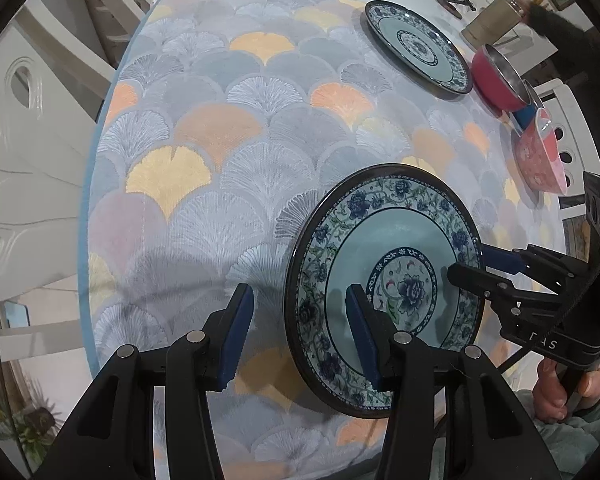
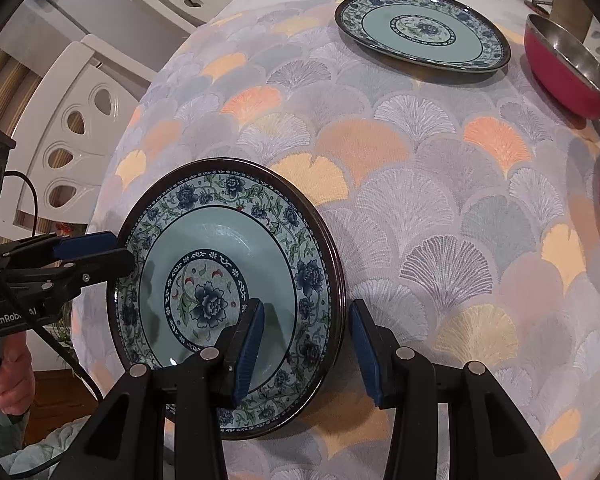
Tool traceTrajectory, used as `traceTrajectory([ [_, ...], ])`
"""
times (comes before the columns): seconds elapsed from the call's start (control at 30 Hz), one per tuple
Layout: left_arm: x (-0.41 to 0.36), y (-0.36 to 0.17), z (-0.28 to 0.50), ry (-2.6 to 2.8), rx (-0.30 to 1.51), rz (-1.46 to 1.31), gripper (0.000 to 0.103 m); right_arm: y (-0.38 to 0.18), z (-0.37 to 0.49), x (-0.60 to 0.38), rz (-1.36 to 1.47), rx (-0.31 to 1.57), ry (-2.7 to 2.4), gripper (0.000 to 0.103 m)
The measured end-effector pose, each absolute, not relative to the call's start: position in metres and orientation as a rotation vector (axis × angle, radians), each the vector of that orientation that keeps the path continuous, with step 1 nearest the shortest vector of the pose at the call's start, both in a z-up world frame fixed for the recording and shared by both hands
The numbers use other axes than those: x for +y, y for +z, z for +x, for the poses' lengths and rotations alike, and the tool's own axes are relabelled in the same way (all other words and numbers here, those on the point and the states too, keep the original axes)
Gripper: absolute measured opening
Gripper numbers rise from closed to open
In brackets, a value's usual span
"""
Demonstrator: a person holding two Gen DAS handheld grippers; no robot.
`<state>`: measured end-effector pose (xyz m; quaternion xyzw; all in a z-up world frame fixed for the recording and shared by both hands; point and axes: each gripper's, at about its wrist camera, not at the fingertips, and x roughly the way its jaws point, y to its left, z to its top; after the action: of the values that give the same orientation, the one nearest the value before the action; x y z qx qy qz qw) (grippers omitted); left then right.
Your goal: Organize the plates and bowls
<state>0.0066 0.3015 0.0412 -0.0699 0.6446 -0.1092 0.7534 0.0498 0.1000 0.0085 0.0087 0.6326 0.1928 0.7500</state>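
Looking from left wrist: near plate (image 1: 384, 288) empty on patterned tablecloth (image 1: 220, 140), left gripper (image 1: 300, 332) released, jaws astride its rim w/o pressing. Second plate (image 1: 418, 44), red bowl (image 1: 496, 76), pink bowl (image 1: 540, 156) far right. Right wrist: right gripper (image 2: 306, 348) likewise apart, straddling plate's opposite edge; white chairs (image 2: 80, 128) beyond.

The near round ceramic plate (image 2: 220, 240) is pale teal with a dark rim, a blue-flower-and-green-vine border and a blue peony centre; the far matching plate (image 2: 422, 32) repeats it. The fabric cloth on the surface (image 2: 420, 184) bears grey, white, orange, yellow fan-shaped leaves. Red-sided steel bowl (image 2: 568, 68); pink floral bowl (image 1: 540, 156); black tool fingers with blue pads (image 2: 248, 344)
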Motion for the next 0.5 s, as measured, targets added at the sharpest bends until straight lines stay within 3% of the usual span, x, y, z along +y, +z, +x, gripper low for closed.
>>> traceTrajectory([
  [0.5,0.298,0.041,0.022,-0.235,1.406,-0.136,0.046,0.007,0.052,0.095,0.037,1.385,0.415,0.043],
])
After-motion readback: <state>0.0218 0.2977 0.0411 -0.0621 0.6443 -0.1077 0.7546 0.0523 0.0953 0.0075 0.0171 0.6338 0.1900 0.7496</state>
